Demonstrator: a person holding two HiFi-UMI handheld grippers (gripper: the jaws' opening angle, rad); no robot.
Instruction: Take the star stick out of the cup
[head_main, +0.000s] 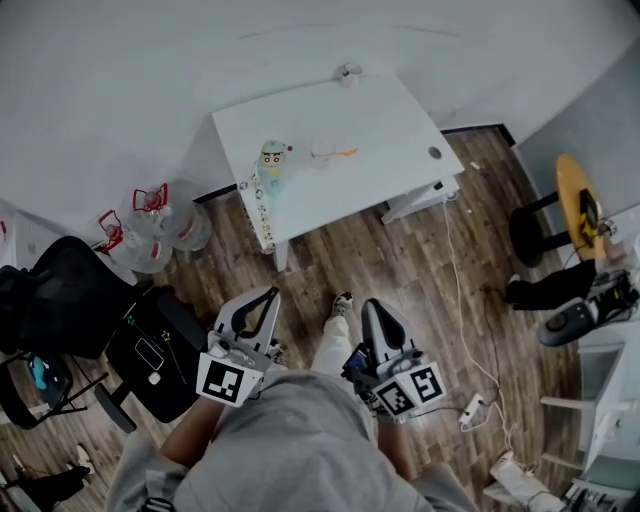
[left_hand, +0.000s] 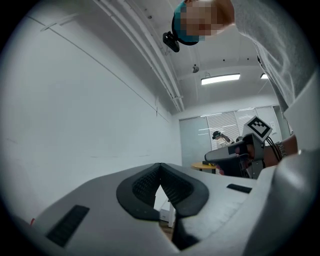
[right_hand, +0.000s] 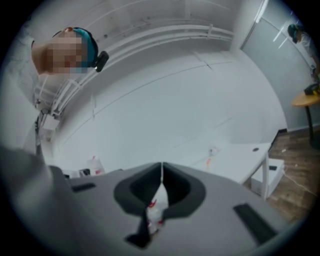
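Head view looks steeply down on the distant table (head_main: 400, 120); right gripper view shares it.

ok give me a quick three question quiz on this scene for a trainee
1. Where is the teal cup? A, on the white table; B, between the jaws of the left gripper; C, between the jaws of the right gripper.
2. True or false: the right gripper is touching the white table.
3. Fill in the gap: the jaws of both grippers are ____ (open or shut).

Key: 1 A; 2 false, as it is held close to the person, well short of the table; 3 shut.
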